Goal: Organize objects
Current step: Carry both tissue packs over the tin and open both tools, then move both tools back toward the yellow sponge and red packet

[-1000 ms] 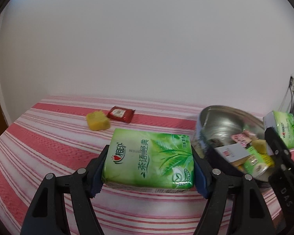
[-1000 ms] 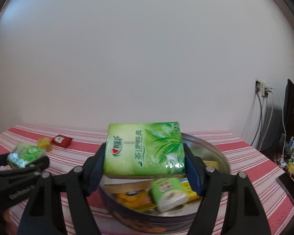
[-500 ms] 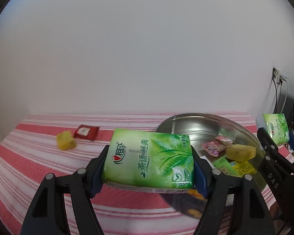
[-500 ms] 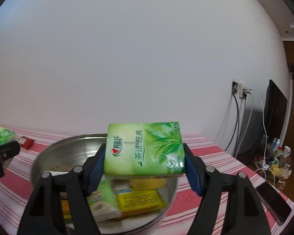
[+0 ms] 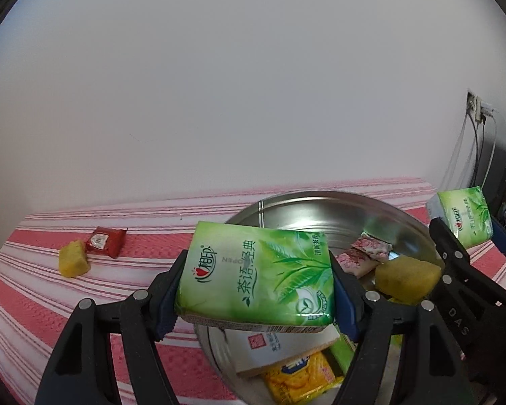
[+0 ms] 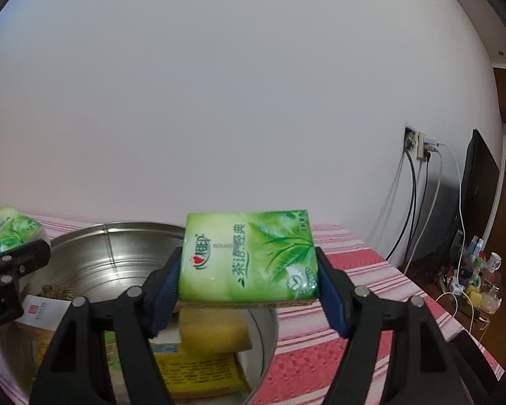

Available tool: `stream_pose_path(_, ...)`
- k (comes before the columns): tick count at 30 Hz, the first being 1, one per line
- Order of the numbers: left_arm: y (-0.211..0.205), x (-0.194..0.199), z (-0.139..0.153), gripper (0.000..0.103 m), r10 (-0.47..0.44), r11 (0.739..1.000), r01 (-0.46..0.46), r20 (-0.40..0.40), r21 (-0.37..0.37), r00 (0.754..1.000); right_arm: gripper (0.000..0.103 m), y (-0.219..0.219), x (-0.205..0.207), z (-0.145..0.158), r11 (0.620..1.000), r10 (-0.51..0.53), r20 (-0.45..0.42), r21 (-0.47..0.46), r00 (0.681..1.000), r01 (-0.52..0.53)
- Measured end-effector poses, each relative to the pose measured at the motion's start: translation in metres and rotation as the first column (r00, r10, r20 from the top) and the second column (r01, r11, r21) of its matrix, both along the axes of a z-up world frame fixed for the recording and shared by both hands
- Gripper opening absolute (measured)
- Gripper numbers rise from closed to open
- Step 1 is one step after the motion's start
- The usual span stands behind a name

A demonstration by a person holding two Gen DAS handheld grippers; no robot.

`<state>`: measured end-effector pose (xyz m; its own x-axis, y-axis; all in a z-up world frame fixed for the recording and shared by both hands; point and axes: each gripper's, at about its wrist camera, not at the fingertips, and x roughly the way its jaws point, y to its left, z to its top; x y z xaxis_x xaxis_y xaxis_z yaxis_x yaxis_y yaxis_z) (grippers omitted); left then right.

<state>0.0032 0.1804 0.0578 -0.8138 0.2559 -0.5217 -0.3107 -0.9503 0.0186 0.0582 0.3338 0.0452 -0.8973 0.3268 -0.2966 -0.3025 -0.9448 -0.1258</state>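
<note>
- Left gripper (image 5: pixel 256 278): fingers clamped on a green tissue pack (image 5: pixel 258 271), blue pads against both short sides.
- Right gripper (image 6: pixel 248 285): fingers clamped on a second green tissue pack (image 6: pixel 248 258).
- Beneath both sets of fingers: a metal basin (image 5: pixel 320 209) holding a yellow sponge (image 5: pixel 406 278) and snack packets.
- Far left of left fingers, on the striped cloth (image 5: pixel 33 303): a yellow block (image 5: pixel 72 263) touching a red sachet (image 5: pixel 106 241).

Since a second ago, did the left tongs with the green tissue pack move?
Yes. The left tongs, holding the green tissue pack, moved right: from beside the round metal tub on the red striped cloth to over it.
</note>
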Motion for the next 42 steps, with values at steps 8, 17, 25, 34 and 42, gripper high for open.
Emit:
stream_pose_path(8, 0.015, -0.016, -0.003, 0.075, 0.008, 0.999, -0.006, 0.044, -0.043, 0.999, 0.073, 0.008, -0.012, -0.007, 0.999, 0.051, 0.049, -0.023, 0.997, -0.05)
stream_pose_path(17, 0.032, -0.024, -0.017, 0.076, 0.004, 0.992, 0.011, 0.127, -0.123, 0.992, 0.073, 0.014, -0.02, -0.021, 0.995, 0.069, 0.091, -0.078, 0.993, -0.062)
stream_pose_path(25, 0.032, -0.031, -0.016, 0.087, 0.034, 0.992, -0.01, 0.19, -0.124, 0.981, 0.087, 0.01, -0.024, -0.026, 0.99, 0.107, 0.067, -0.102, 0.992, -0.099)
stream_pose_path(34, 0.035, -0.015, -0.009, 0.092, 0.063, 0.986, -0.045, 0.107, -0.162, 0.992, 0.103, 0.025, -0.009, -0.019, 0.986, 0.085, -0.072, -0.136, 0.994, -0.094)
stream_pose_path(42, 0.018, -0.002, -0.001, 0.092, 0.074, 0.993, -0.073, 0.009, -0.097, 0.997, 0.103, 0.04, 0.003, -0.02, 0.978, 0.039, -0.16, -0.196, 0.986, -0.071)
